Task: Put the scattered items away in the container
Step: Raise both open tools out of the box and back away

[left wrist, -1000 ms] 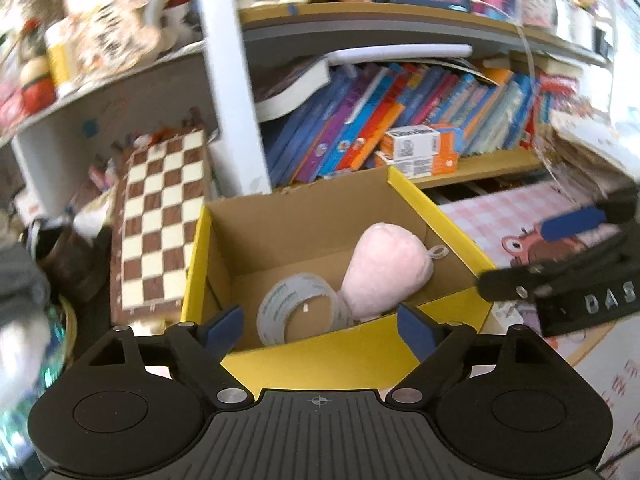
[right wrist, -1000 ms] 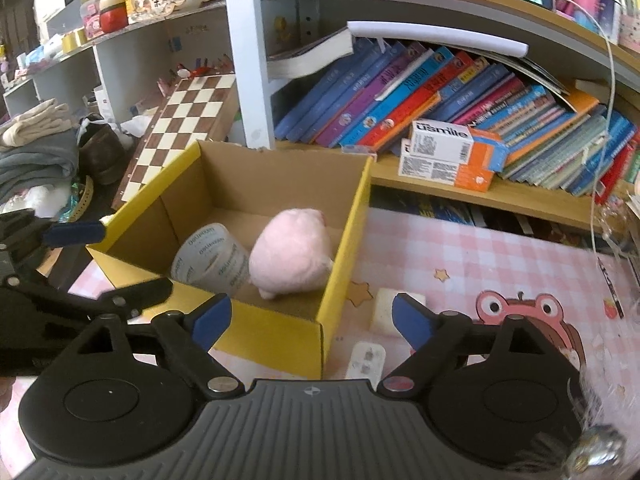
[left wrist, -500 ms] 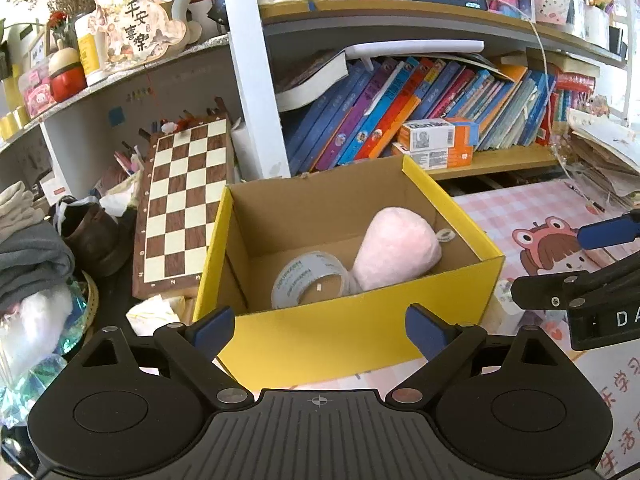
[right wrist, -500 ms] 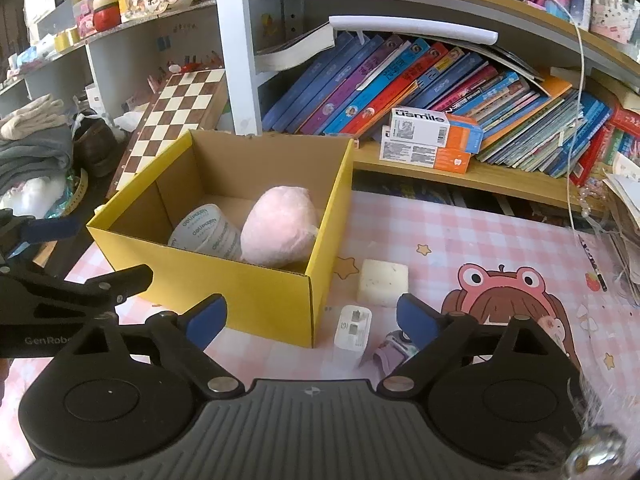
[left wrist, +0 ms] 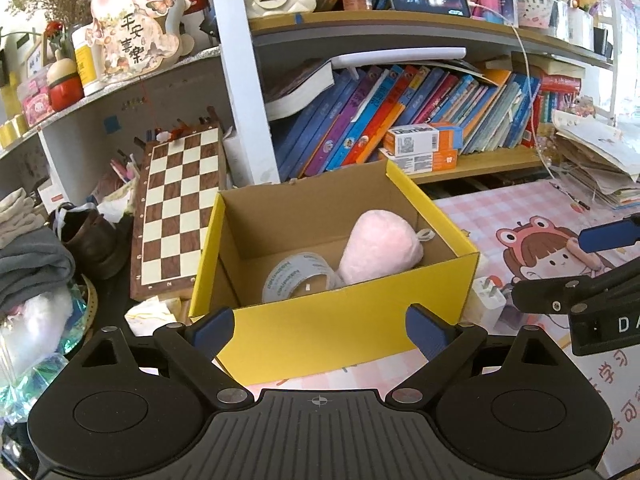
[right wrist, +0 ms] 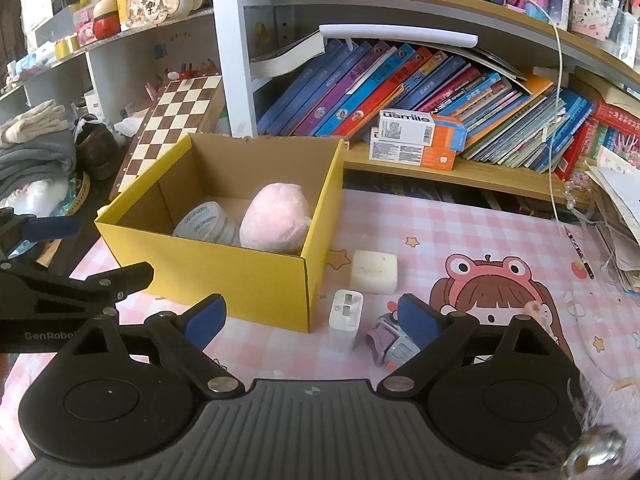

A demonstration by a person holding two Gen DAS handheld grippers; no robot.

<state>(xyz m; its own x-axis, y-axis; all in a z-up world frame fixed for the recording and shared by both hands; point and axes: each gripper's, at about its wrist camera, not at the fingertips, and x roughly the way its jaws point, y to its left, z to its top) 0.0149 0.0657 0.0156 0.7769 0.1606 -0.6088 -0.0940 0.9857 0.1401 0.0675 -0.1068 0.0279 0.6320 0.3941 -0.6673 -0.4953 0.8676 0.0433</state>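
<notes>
In the box a tape roll lies left of a plush toy; right of the box sit a block, a charger and a small toy, with the bookshelf behind.

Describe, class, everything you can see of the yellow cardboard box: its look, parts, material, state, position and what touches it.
The yellow cardboard box is open-topped, yellow outside and plain brown inside, with no lid in view. It stands upright on the pink checked mat, in front of the bookshelf, with a chessboard leaning behind its left side. Inside lie a roll of clear tape and a pink plush toy, side by side against its near wall. A white charger stands just outside its near right corner. Neither gripper touches it.
</notes>
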